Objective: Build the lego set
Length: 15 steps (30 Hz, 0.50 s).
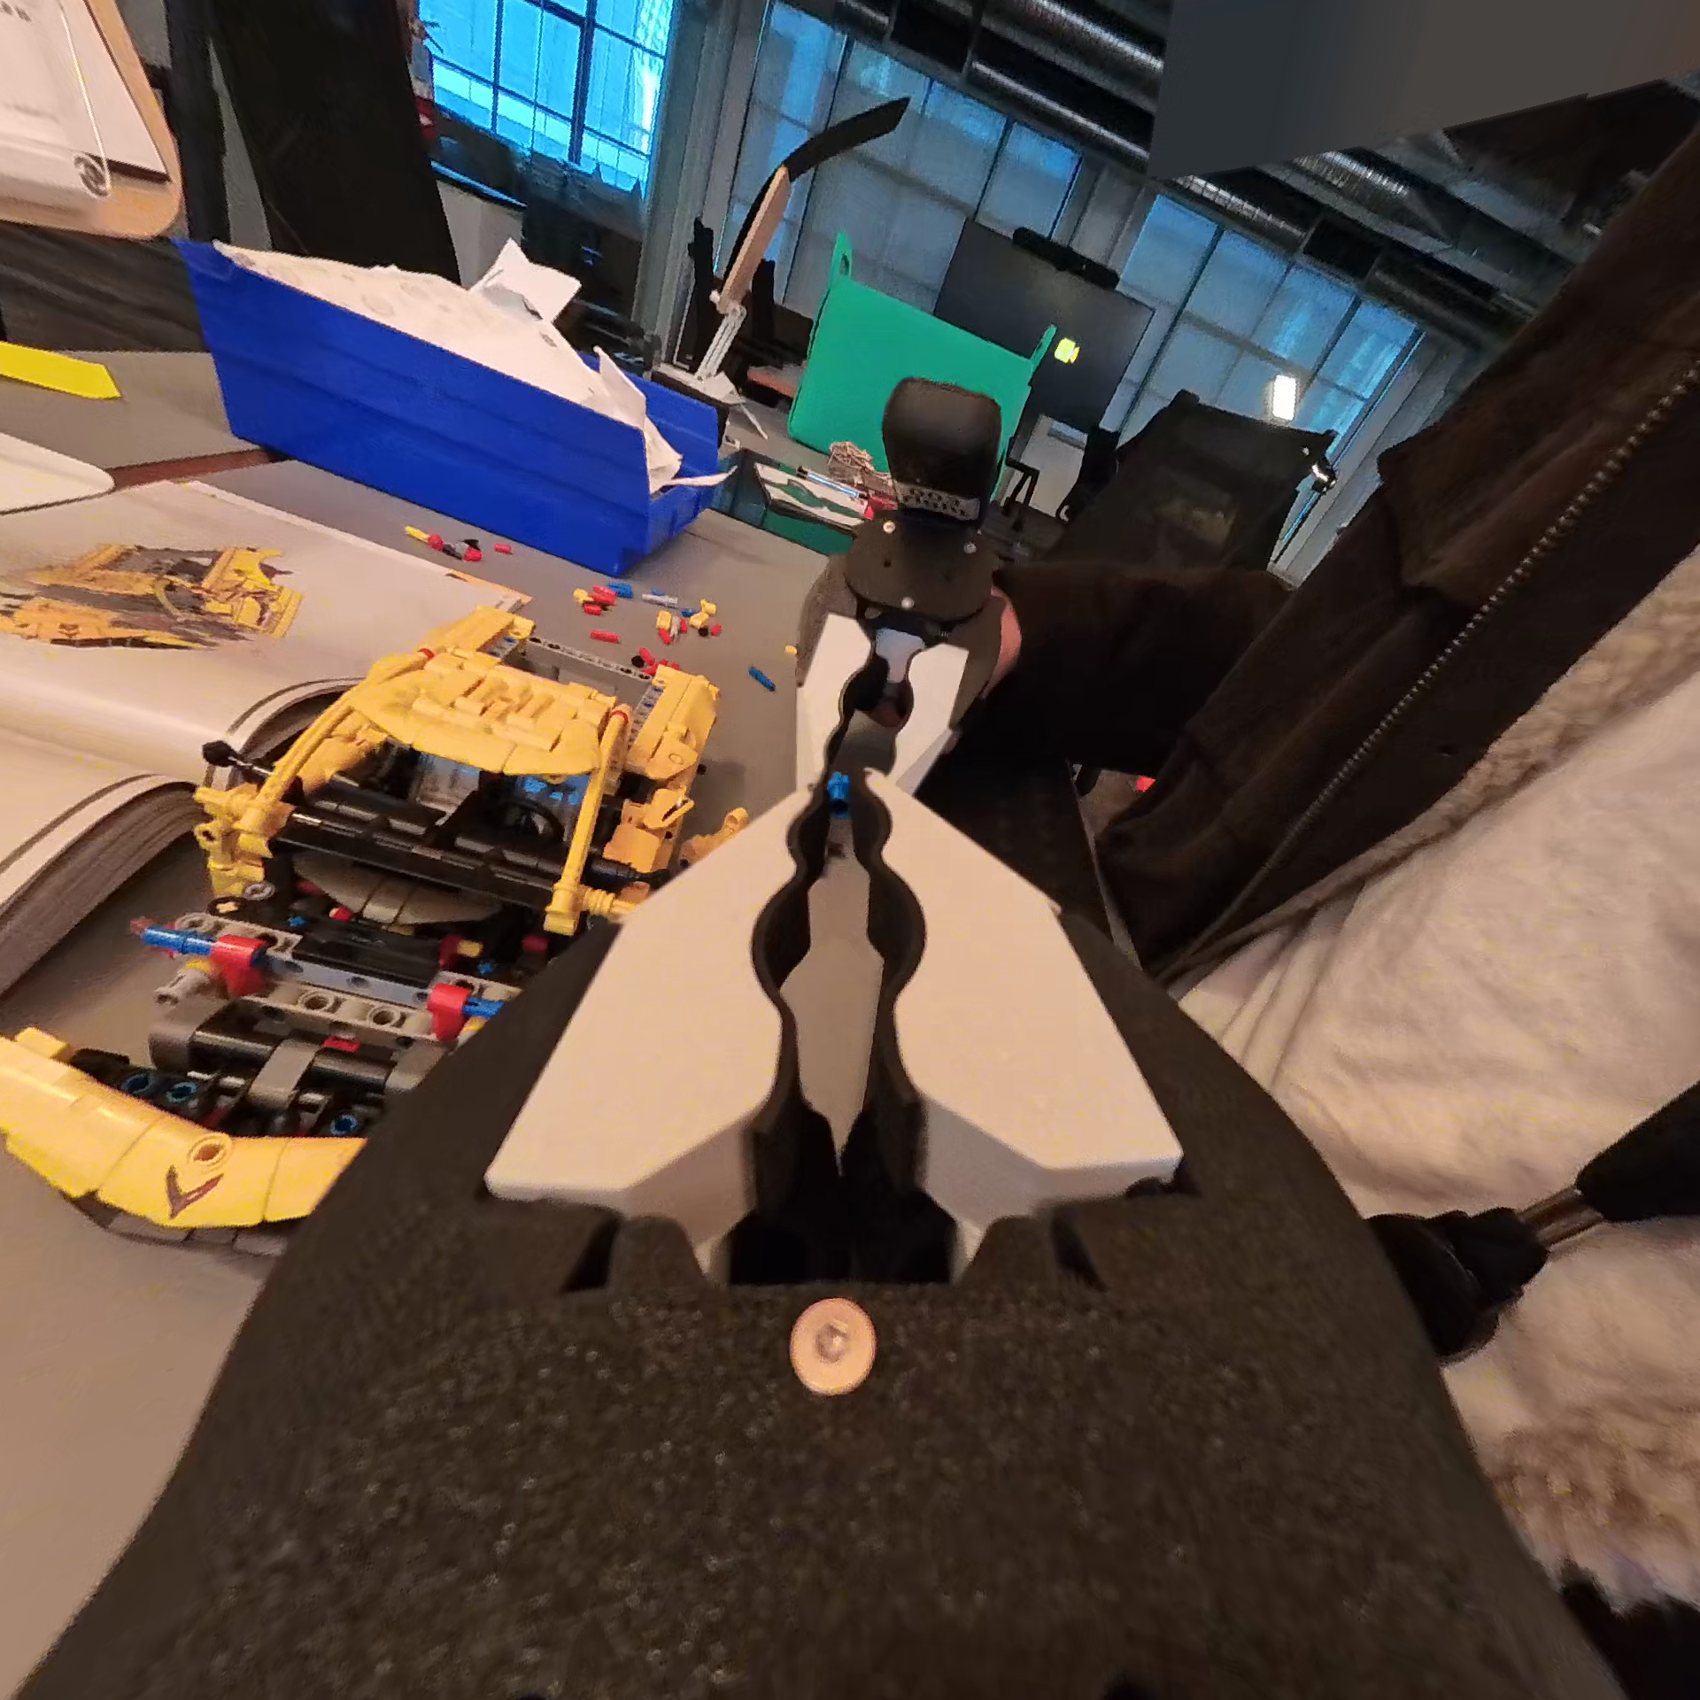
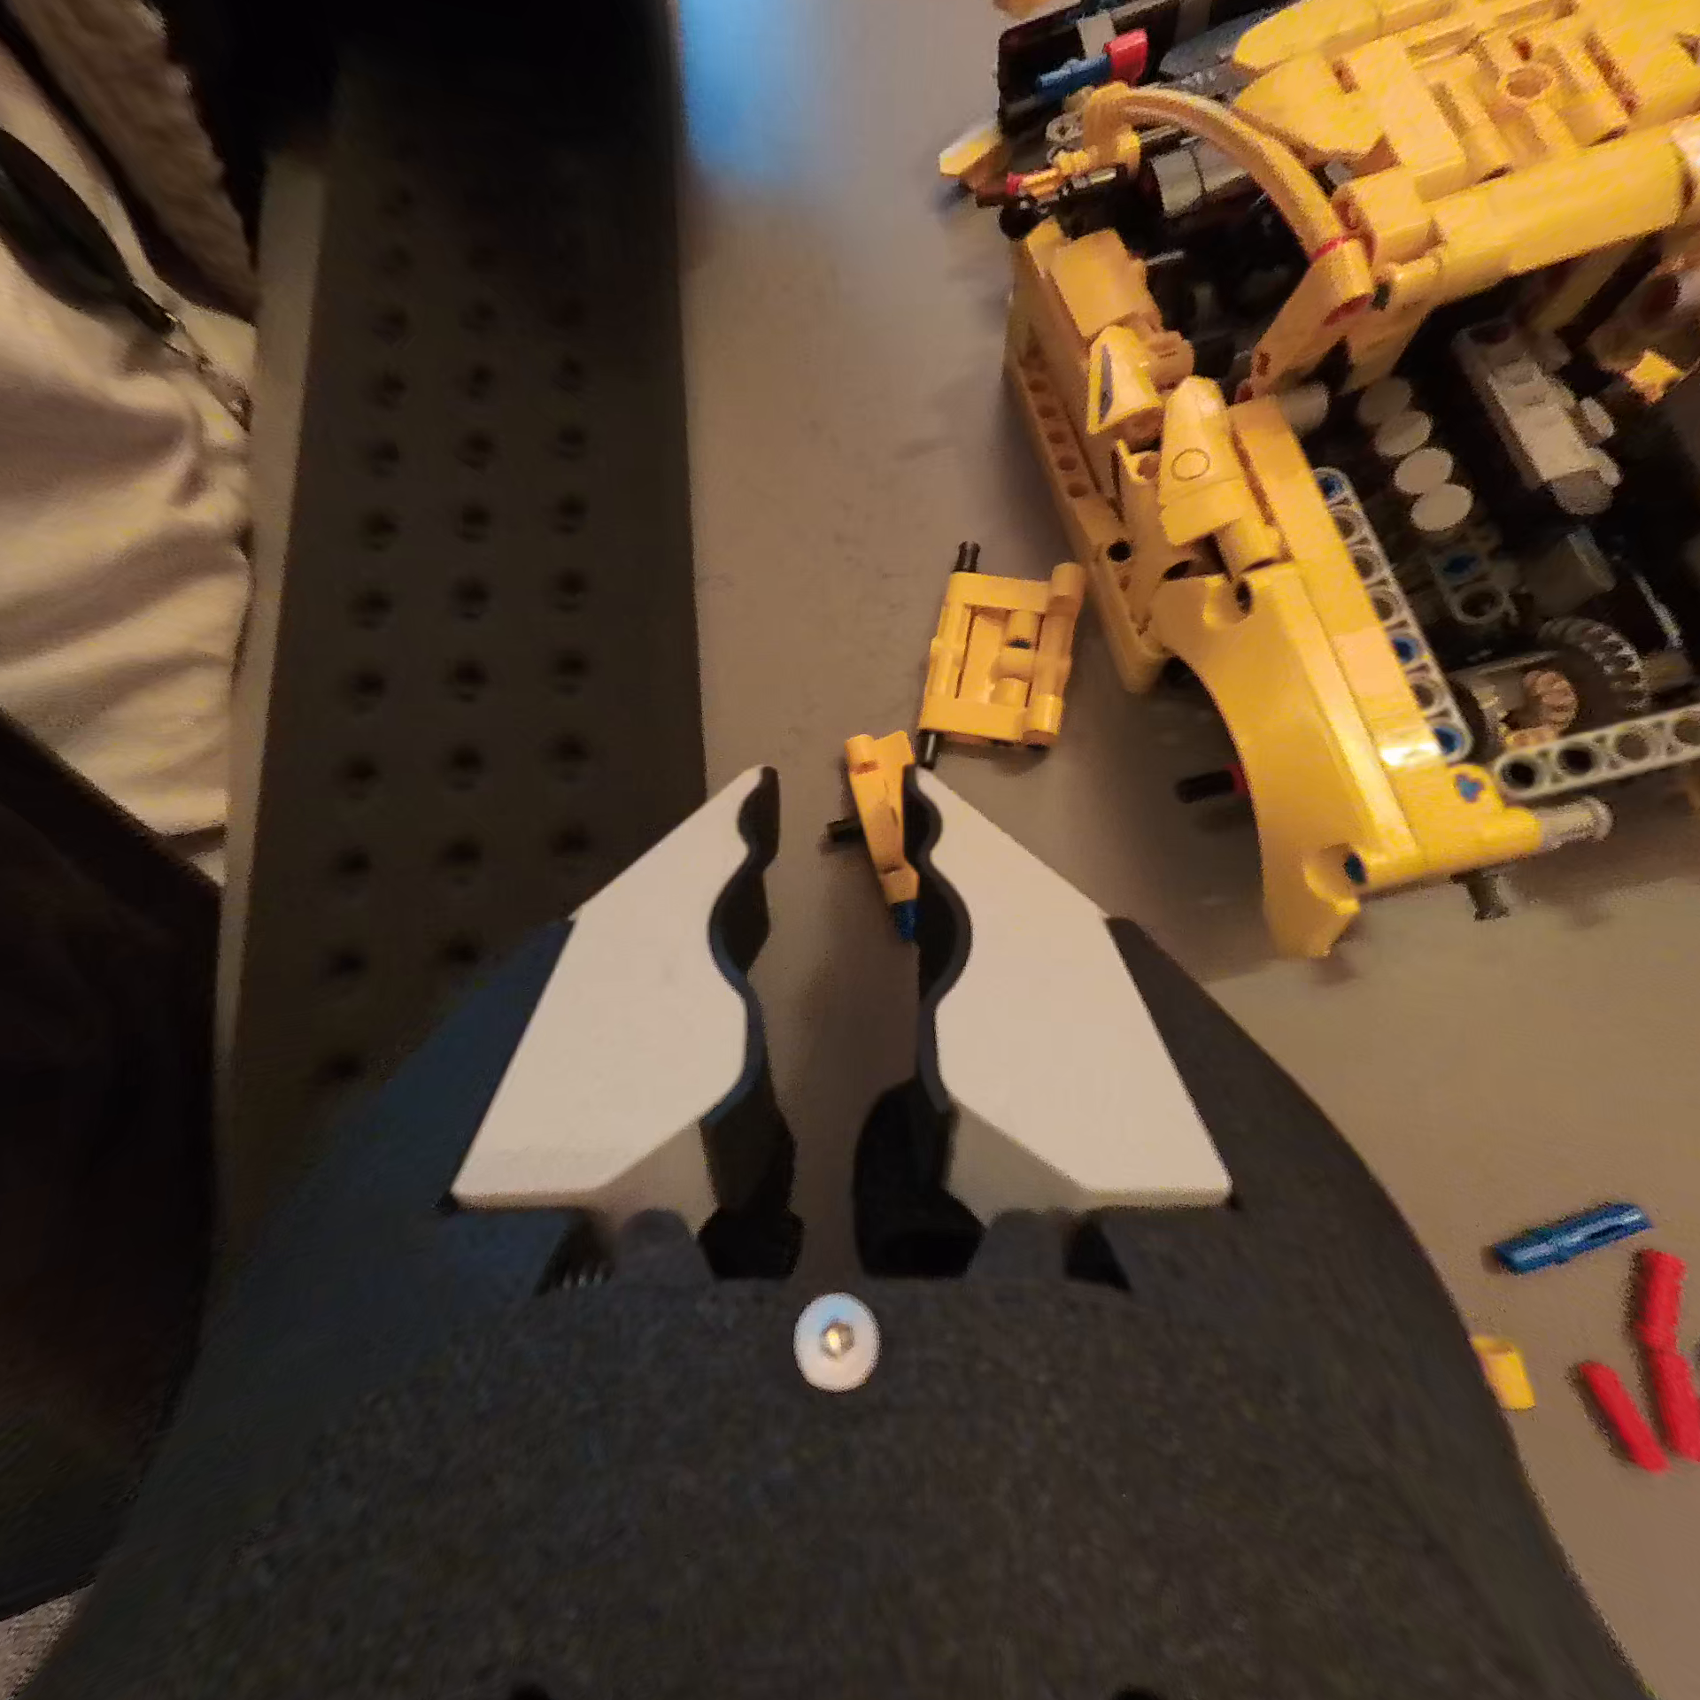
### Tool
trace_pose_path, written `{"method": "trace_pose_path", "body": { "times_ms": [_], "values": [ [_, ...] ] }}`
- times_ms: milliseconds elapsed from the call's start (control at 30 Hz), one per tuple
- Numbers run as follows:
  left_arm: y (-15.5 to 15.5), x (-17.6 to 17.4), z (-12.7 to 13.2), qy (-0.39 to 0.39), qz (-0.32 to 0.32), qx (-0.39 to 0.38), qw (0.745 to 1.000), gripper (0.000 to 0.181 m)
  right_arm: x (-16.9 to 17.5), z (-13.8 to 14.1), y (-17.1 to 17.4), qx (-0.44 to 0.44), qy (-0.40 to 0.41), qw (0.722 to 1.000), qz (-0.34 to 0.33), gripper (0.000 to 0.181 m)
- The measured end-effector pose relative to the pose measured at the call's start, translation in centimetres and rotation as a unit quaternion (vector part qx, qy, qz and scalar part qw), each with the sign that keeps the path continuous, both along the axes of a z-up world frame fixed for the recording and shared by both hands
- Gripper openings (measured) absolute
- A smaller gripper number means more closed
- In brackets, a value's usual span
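Note:
The half-built yellow Lego car [image 1: 442,791] stands on the grey table left of my left gripper [image 1: 839,784]. The left gripper is shut on a small blue pin [image 1: 838,795] at its tips, held above the table. My right gripper [image 1: 878,685] faces it just beyond. In the right wrist view the right gripper [image 2: 842,782] is open. A small yellow piece with a blue pin [image 2: 881,828] lies between the fingers, against the right one. A yellow sub-assembly [image 2: 1003,662] lies just ahead, and the car [image 2: 1334,478] is at the right.
An open instruction book [image 1: 138,662] lies left of the car and a blue bin [image 1: 442,423] with papers stands behind it. Loose red, blue and yellow pins [image 1: 644,616] are scattered on the table, some also by the right gripper [image 2: 1647,1334]. A black perforated strip [image 2: 478,552] edges the table beside a person's coat [image 1: 1380,920]. My hands' fingertips stand some 15 cm from each other.

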<state>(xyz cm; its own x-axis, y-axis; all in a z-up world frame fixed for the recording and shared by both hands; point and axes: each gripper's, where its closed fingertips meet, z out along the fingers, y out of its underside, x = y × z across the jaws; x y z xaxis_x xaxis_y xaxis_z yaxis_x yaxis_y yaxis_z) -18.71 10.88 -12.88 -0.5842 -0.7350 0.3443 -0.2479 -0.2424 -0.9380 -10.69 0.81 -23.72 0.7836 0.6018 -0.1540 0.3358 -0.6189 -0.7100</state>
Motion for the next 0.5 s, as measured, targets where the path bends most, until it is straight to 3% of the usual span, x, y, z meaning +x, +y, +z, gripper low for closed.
{"method": "trace_pose_path", "body": {
  "times_ms": [233, 433, 500],
  "values": [
    [-0.5, 0.1, -0.4, 0.013, -0.015, -0.005, 1.000, 0.004, -0.3, -1.1, 0.6, -0.003, -0.035, 0.999, 0.025, 0.017],
    [-1.7, 0.2, -1.0, 0.050, -0.051, -0.055, 0.996, 0.004, -1.1, -1.3, 1.6, 0.022, -0.074, 0.997, 0.022, 0.006],
    [-2.2, 0.2, -1.0, 0.053, -0.061, -0.060, 0.995, 0.004, -2.2, 0.2, 2.6, 0.024, -0.031, 0.999, 0.002, 0.006]
  ]
}}
